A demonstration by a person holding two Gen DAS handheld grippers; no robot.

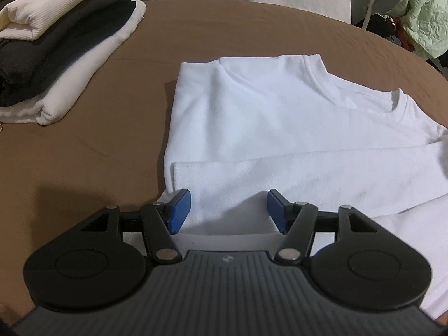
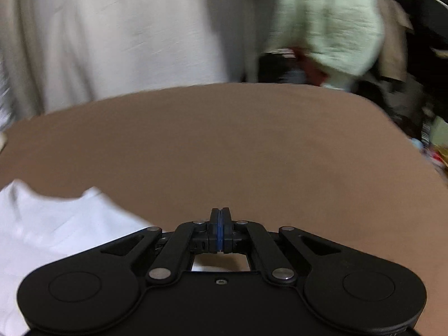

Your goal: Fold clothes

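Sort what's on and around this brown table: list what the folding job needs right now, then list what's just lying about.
In the job:
- white sweatshirt, partly folded, one sleeve laid across it
- left gripper, fingers open at its near edge
- right gripper, fingers shut, empty

Lying about:
- stack of folded clothes
- pale green quilted garment behind the table

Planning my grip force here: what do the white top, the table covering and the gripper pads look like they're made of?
White top: soft, matte knit, probably cotton fleece; fuzzy nap, ribbed collar.
Table covering: brown woven cloth, matte; faint creases show.
Left gripper pads: blue, smooth, likely rubber or plastic; material uncertain.
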